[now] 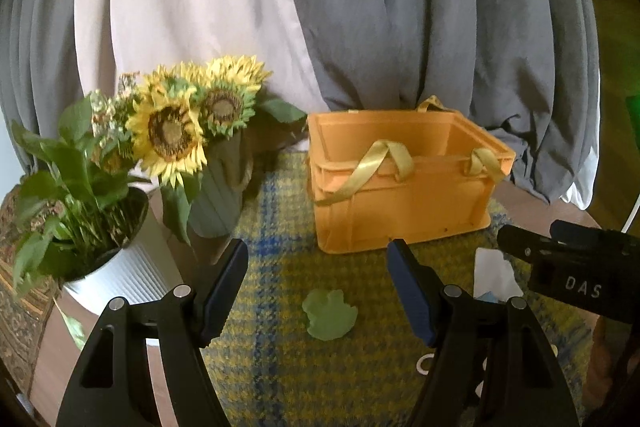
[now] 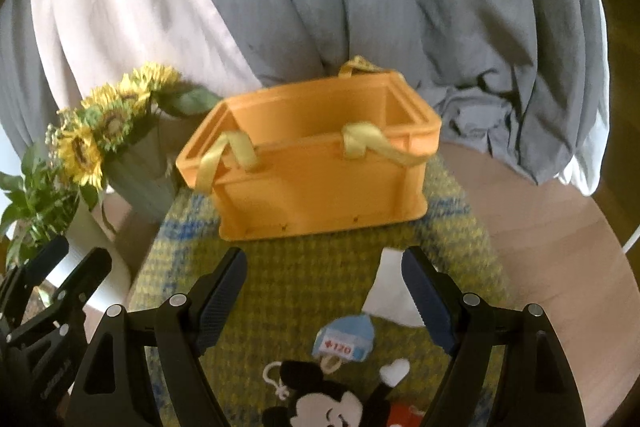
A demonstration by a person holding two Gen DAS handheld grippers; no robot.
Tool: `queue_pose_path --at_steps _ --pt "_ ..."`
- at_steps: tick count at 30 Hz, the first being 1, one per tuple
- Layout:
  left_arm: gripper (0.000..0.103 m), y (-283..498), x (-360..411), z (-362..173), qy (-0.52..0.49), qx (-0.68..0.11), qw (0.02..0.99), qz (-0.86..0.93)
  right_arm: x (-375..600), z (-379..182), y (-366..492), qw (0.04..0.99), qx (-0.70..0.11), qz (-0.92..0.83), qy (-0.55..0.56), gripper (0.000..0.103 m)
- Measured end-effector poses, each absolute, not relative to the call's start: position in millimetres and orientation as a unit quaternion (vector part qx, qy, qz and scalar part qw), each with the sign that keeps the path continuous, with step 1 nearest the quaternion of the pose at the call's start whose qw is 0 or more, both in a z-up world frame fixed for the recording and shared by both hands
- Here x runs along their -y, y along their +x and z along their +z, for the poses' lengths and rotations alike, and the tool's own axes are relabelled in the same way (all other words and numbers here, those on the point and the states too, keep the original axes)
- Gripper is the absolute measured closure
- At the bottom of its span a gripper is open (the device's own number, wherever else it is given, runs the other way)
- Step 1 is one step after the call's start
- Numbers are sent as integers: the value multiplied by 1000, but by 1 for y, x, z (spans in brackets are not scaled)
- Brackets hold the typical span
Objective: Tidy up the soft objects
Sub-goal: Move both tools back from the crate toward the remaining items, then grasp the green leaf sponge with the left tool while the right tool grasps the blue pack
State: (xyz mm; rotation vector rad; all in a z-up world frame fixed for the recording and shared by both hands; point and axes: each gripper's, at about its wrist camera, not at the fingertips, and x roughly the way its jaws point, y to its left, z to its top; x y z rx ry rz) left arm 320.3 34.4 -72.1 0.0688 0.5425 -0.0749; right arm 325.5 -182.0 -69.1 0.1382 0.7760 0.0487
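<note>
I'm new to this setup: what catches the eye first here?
The open orange plastic crate with yellow ribbon handles stands mid-cloth on the yellow-and-blue checked mat. Left of it, a bunch of yellow sunflowers. Nearest the right gripper, a black-and-white mouse plush toy.

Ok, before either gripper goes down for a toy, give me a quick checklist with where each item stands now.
1. Left gripper open with nothing in it: ok.
2. Right gripper open with nothing in it: ok.
3. Green soft toy lies free on the checked cloth, between the left gripper's fingers in its view: ok.
4. Mouse plush lies below the right gripper, partly cut off by the frame edge: cannot tell its full outline.
5. Orange crate open-topped, upright: ok.
6. Yellow strap handles drape over the near rim, could snag a drop: not ok.
</note>
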Motion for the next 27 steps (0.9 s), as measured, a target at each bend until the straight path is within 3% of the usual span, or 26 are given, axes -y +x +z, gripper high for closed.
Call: queue_pose_path --at_steps 27 --pt "32 364 -34 -158 21 -380 923 -53 177 -151 342 854 -510 9 99 23"
